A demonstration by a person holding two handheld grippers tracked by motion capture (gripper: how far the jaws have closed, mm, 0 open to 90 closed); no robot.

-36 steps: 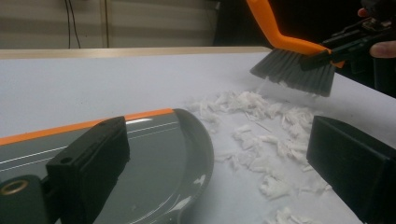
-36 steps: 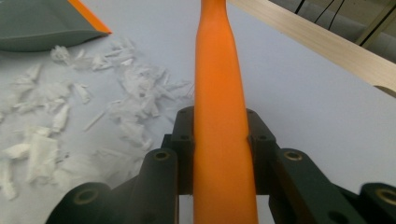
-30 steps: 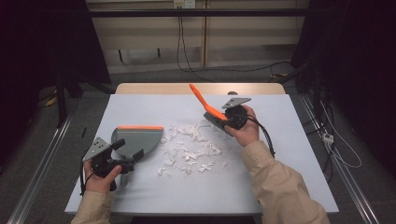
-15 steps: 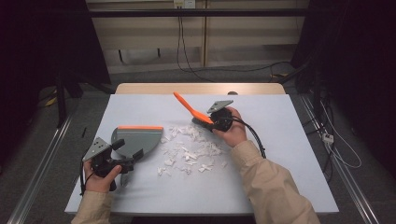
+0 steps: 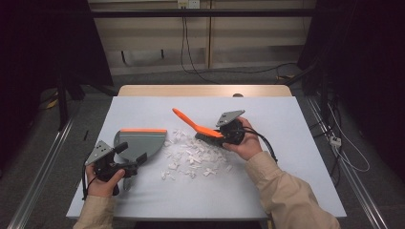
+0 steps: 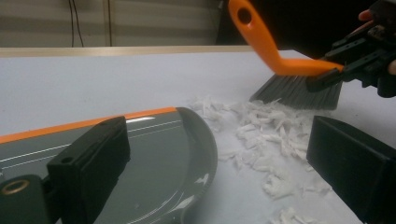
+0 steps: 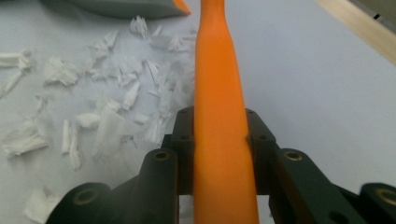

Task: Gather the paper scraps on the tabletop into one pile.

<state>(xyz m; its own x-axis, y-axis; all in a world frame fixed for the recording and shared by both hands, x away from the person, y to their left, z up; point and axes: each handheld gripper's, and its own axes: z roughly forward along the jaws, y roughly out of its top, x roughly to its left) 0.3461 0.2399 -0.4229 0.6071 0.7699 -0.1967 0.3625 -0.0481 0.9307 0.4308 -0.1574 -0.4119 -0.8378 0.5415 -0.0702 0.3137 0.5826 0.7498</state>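
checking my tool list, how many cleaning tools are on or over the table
2: a grey dustpan at the table's left by the left gripper, and an orange brush in the right gripper.

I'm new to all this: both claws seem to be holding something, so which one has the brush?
The right claw, shut on the orange brush above the paper scraps. The left claw grips the grey dustpan.

The orange brush [image 5: 198, 127], clamped in the right gripper [image 5: 224, 135], is brought down and leftward from mid-air until its bristles meet the paper scraps [image 5: 193, 155].
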